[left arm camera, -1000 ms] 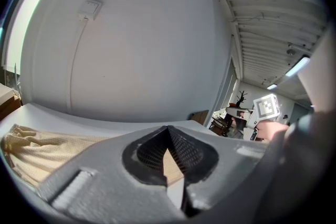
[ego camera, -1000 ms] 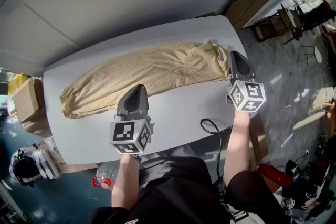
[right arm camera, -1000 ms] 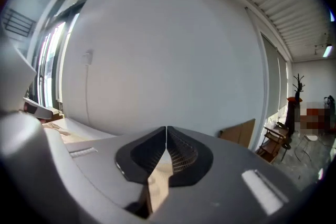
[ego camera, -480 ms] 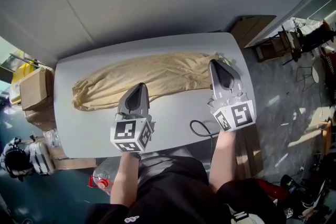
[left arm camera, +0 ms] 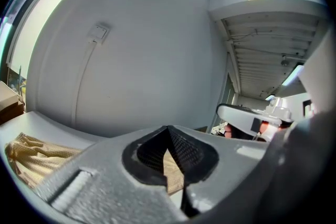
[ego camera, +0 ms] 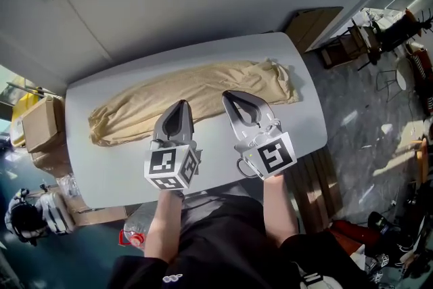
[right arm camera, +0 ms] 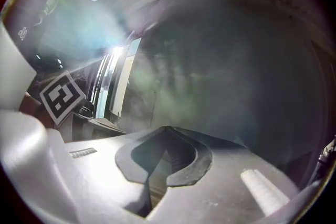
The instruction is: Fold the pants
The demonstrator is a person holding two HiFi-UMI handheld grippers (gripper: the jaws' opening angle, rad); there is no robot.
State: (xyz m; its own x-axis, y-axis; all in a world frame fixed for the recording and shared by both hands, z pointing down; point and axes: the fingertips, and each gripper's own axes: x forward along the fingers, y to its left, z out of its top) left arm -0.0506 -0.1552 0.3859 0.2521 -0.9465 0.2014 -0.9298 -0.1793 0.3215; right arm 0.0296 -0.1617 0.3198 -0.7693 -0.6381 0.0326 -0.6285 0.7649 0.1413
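The beige pants (ego camera: 196,93) lie stretched lengthwise across the white table (ego camera: 301,122), waist end at the right. My left gripper (ego camera: 178,107) hovers over the pants' near edge at the middle, jaws together and empty. My right gripper (ego camera: 231,97) hangs just to its right above the same edge, also shut with nothing in it. In the left gripper view the shut tips (left arm camera: 168,131) point level at the wall, with pants cloth (left arm camera: 31,157) low at the left. The right gripper view shows its closed tips (right arm camera: 168,131) and the left gripper's marker cube (right arm camera: 60,96).
A cardboard box (ego camera: 40,125) stands beside the table's left end and flat cardboard (ego camera: 314,24) leans past its far right corner. A black cable loop (ego camera: 242,169) lies near the front edge. A plastic bottle (ego camera: 132,233) sits on the floor. Wall runs behind the table.
My right gripper has swung left from the pants' waist end to the middle of the table, beside the left gripper. The left gripper has risen slightly. The pants lie as before.
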